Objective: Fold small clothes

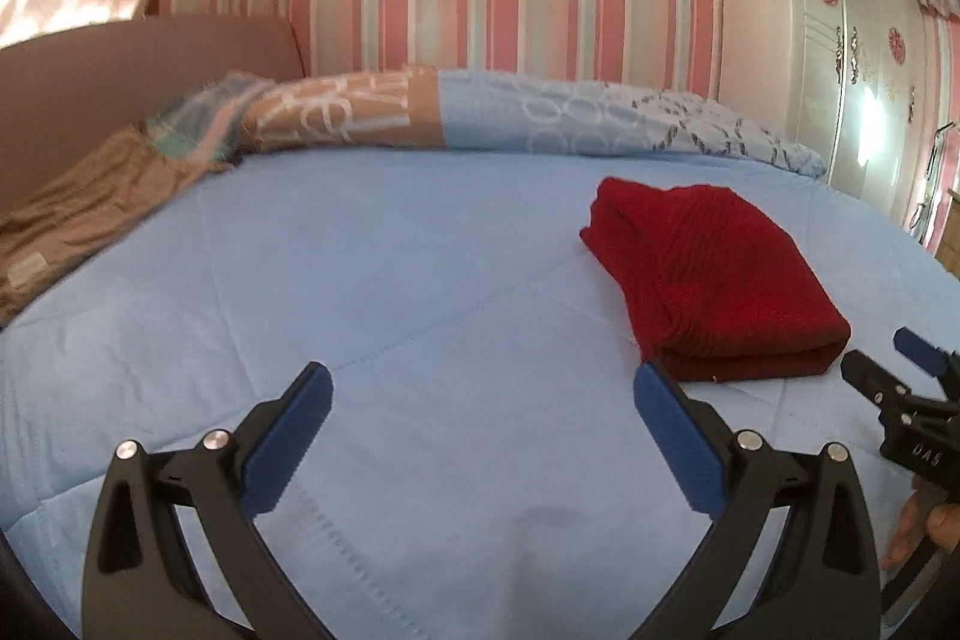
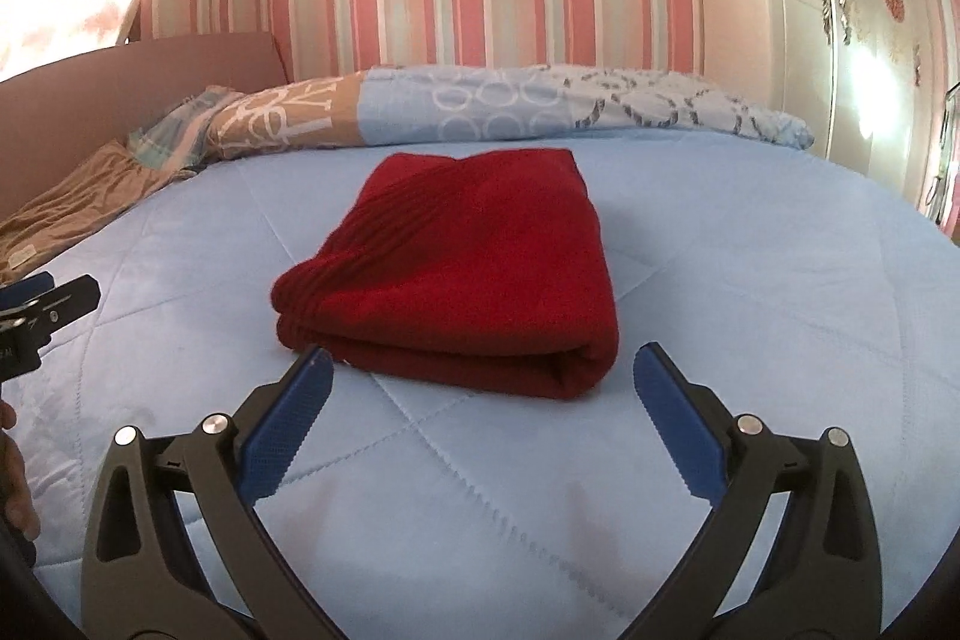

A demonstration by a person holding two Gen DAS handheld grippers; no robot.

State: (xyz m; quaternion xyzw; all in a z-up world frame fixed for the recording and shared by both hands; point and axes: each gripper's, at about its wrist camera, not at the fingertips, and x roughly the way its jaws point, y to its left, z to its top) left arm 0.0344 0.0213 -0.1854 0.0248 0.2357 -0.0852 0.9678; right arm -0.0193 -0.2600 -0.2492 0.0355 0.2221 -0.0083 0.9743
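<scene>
A dark red knit garment (image 2: 462, 268) lies folded into a thick rectangle on the light blue quilt (image 2: 750, 280). In the left wrist view it lies to the right (image 1: 714, 274). My right gripper (image 2: 483, 370) is open and empty, its fingertips just short of the garment's near folded edge. My left gripper (image 1: 483, 388) is open and empty over bare quilt, to the left of the garment. The right gripper shows at the right edge of the left wrist view (image 1: 888, 358), and the left gripper at the left edge of the right wrist view (image 2: 48, 304).
A patterned rolled duvet (image 2: 540, 106) lies along the far side of the bed. Tan clothing (image 1: 78, 214) is heaped at the far left by a brown headboard (image 1: 150, 58). A striped pink wall and a white wardrobe (image 2: 852, 28) stand behind.
</scene>
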